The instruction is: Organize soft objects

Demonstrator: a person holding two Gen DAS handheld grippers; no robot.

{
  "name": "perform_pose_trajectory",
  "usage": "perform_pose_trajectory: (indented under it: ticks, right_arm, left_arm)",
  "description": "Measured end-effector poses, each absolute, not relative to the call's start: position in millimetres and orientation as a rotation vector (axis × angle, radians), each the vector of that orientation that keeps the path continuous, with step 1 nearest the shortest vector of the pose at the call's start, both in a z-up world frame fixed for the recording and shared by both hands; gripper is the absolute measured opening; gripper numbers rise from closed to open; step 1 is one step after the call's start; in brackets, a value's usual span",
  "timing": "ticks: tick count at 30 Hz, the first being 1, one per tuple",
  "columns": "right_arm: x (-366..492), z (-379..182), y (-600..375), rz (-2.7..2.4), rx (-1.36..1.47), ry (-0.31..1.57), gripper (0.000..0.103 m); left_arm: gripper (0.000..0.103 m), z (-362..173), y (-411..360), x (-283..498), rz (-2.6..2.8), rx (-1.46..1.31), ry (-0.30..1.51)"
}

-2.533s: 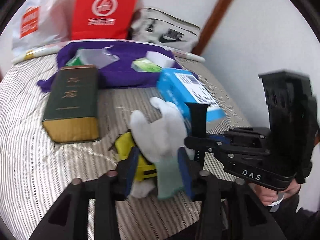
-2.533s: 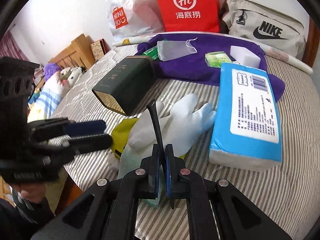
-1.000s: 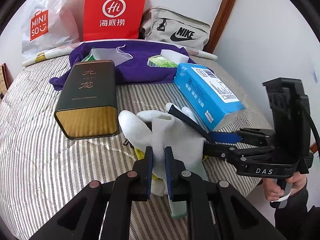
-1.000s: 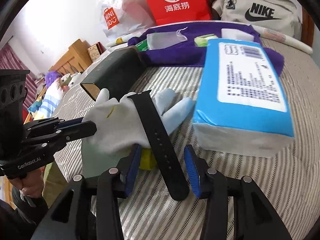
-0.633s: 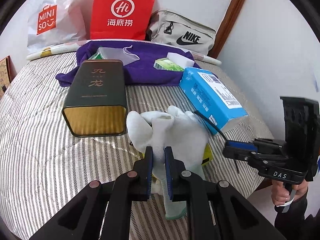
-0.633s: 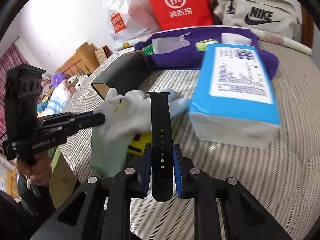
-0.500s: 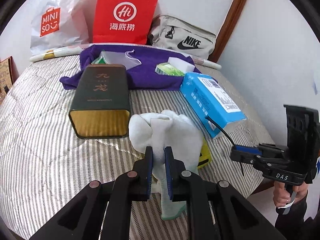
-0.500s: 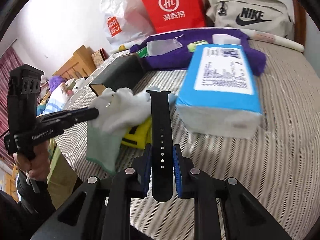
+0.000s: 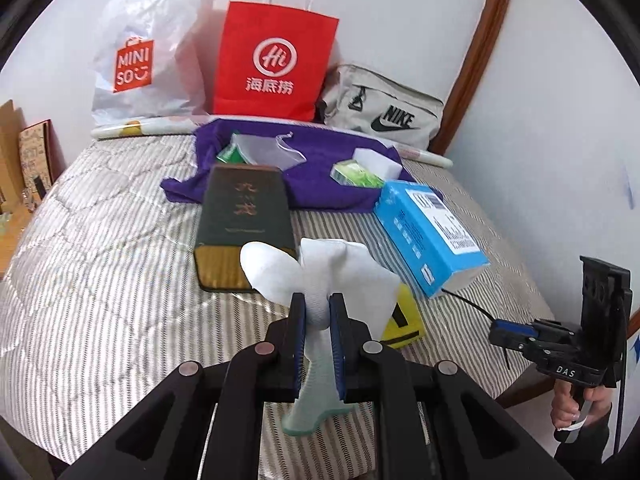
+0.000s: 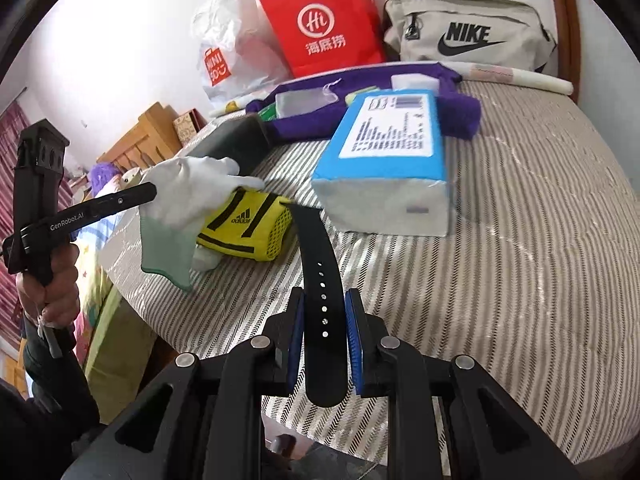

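Gloves and bags sit on a striped bed (image 9: 100,280). The left gripper (image 9: 318,320) has its jaws pressed on a white glove (image 9: 344,276) and holds it up off the bed. The glove's pale green cuff hangs down below the jaws. In the right wrist view, the same glove (image 10: 188,196) hangs over a yellow sock (image 10: 248,228) with black stripes, which lies on the bed near its edge.

The right gripper (image 10: 324,320) pinches a black watch strap (image 10: 320,280) between its blue pads. The strap sticks out ahead of the jaws and its far end points at the yellow sock. In the left wrist view, the right gripper (image 9: 504,336) is off to the side, past the bed's edge, with a hand (image 9: 576,408) on its handle.

A blue tissue pack (image 10: 388,152) lies on the bed just beside the sock. A dark green box (image 9: 244,220) with a gold end lies on the other side of the glove. Behind them a purple cloth (image 9: 312,172) is spread out, with a white sponge (image 9: 376,160), a small green pack (image 9: 356,174) and a clear pouch (image 9: 268,150) on it. At the back, against the wall, stand a red paper bag (image 9: 276,64), a white plastic bag (image 9: 140,52) and a grey Nike bag (image 9: 384,108).
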State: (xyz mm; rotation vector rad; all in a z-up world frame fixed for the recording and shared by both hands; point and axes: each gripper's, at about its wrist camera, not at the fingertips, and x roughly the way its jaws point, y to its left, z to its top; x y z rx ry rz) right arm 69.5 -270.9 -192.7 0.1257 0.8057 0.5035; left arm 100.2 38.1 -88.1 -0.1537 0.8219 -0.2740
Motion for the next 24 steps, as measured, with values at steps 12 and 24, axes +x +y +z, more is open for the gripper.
perform_pose_trajectory:
  ticks: [12,24]
  right_arm:
    - [58.3,-161.4,-273.4,0.508,0.110,0.735,0.020]
    - [81.2,-125.7,-267.9,0.504,0.092,0.691,0.020]
  left_arm:
    - [0.012,-59.2,59.0,99.2,-0.216,-0.170,0.763]
    - [0.012,-39.4,63.5,115.7,-0.212,-0.207,0.748]
